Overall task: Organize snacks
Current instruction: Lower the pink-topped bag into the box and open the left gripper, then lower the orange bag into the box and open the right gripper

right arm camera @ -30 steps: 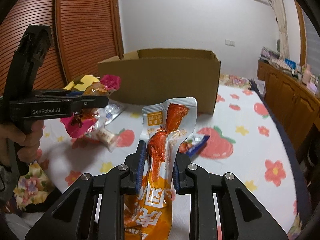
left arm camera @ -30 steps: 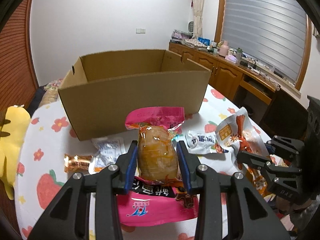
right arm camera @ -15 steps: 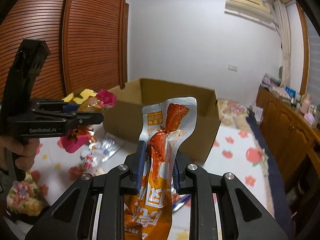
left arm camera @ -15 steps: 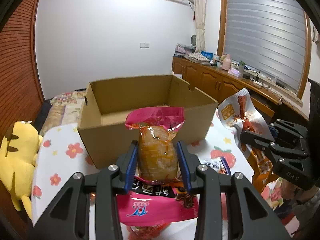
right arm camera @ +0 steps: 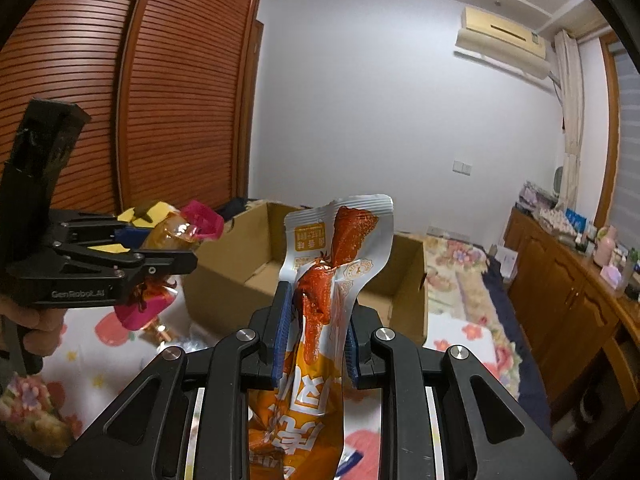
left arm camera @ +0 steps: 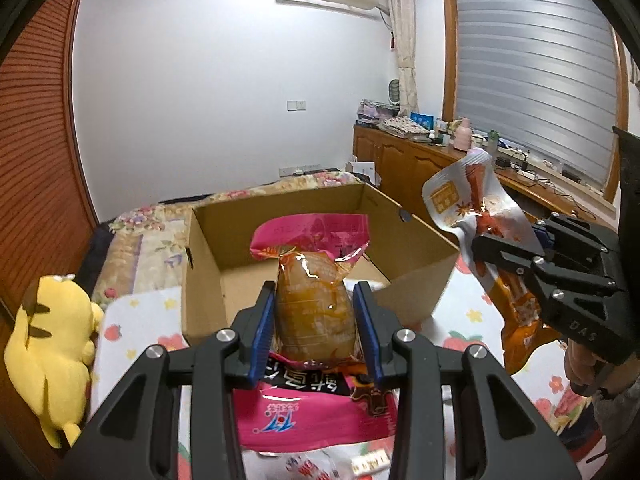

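Both packs are up off the flowered table now: my left tongs (left arm camera: 315,322) clamp the pink-and-clear drumstick packet (left arm camera: 314,304), my right tongs (right arm camera: 314,328) pinch the silver-orange chicken-foot pouch (right arm camera: 328,280), and the open brown cardboard box (left arm camera: 320,256) sits just ahead, ready for the drop.

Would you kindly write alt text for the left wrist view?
The left gripper clamps a pink snack packet above an open cardboard box. At right, the right gripper holds an orange-and-silver snack pouch; a yellow plush toy sits left.
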Demonstrator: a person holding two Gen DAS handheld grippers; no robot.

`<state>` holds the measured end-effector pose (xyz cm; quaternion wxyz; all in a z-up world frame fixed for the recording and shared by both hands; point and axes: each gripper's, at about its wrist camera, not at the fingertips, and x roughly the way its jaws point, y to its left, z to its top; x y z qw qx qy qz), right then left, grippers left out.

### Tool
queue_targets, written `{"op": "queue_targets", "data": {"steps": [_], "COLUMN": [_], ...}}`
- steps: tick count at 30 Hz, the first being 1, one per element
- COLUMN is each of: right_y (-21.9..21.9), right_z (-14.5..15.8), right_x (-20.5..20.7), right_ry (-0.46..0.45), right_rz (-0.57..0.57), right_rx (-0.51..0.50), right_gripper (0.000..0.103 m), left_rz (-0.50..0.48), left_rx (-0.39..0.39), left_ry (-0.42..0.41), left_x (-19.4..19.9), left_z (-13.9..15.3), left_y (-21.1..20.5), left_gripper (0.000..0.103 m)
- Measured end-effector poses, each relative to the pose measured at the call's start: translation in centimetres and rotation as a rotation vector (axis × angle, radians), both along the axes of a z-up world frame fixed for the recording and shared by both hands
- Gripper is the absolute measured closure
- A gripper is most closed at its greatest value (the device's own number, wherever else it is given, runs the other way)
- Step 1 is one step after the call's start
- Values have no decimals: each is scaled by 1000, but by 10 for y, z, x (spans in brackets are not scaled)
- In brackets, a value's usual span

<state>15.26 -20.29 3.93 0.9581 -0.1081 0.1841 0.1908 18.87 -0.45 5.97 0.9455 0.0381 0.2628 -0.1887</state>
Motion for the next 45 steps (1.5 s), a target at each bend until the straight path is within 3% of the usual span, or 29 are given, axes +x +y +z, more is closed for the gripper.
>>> {"op": "queue_targets", "data": {"steps": [10,22,30,45], "right_y": [1,-1,2,18], "right_z": [11,16,16,-26], "right_x": [55,103,129,150], "right_ry": [32,69,31,93], "right_rz": [-34,-92,-181,-239], "right_rx": [-4,56,69,11], "right_gripper": [82,82,82,82], "left_rz": [35,118,146,136], "left_rx": [23,-4,2,41], "left_ry": [-8,68,98,96], "left_x": [42,85,104,105], "left_z": [8,-16,-31,-44], "left_y": [-4,14,12,2], "left_gripper": [66,66,66,61]}}
